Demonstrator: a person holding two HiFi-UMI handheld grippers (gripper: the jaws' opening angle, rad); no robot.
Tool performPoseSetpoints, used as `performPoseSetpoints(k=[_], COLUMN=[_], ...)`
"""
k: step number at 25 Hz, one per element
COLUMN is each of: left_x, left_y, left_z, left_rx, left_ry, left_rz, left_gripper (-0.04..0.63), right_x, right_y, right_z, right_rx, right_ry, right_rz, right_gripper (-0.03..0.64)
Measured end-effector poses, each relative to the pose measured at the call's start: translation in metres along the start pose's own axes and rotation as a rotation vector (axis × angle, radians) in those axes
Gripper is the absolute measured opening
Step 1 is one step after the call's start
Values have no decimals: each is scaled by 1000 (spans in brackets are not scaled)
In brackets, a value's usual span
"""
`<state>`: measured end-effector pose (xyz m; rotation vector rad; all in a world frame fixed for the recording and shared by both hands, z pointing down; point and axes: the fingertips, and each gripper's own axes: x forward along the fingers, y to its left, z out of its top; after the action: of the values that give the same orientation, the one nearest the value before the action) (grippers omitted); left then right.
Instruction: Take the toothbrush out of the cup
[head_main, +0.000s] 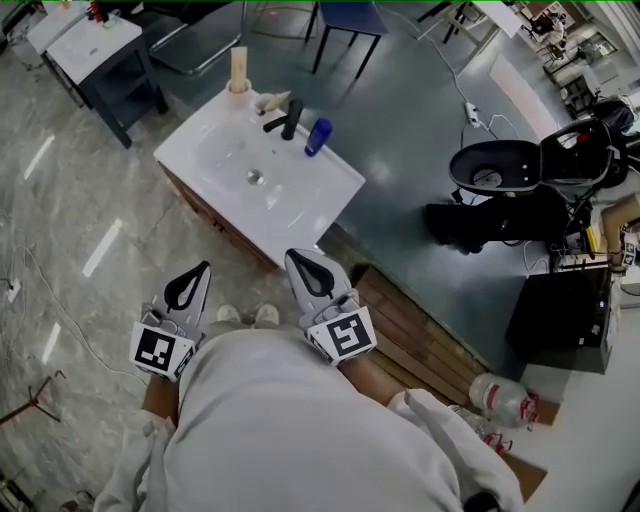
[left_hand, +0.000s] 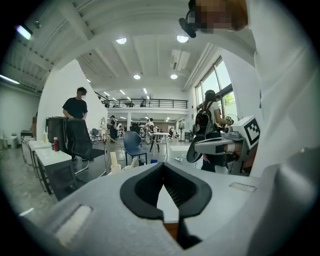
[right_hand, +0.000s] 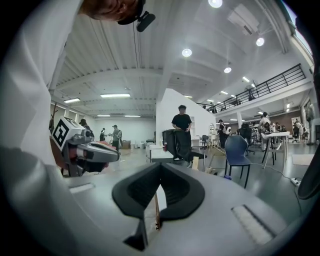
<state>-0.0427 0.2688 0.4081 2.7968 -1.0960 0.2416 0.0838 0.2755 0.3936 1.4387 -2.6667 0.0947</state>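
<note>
One white counter (head_main: 290, 222) stands ahead. Short of its near edge, the left hand-held gripper (head_main: 202, 270) and right hand-held gripper (head_main: 294, 258) are both fully closed and empty. At its far corner, the cup (head_main: 238, 88) holds the upright toothbrush (head_main: 238, 62).

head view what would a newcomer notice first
The white sink unit stands in the upper middle, with a blue container and a black faucet at its far edge. At the bottom, the left tool and right tool, both shut and empty, point toward it.
</note>
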Motion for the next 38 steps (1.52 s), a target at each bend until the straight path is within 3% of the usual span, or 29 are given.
performPoseSetpoints(k=[12,38], left_x=[5,42], left_y=[9,171], left_z=[-5,22], left_rx=[-7,20], left_ry=[6,-58], left_rz=[52,-150], left_gripper=[6,8], right_x=[12,168], right_y=[-10,4], right_z=[-20,11], right_rx=[-20,-47], right_ry=[33,41], right_rz=[52,-123], right_gripper=[5,5])
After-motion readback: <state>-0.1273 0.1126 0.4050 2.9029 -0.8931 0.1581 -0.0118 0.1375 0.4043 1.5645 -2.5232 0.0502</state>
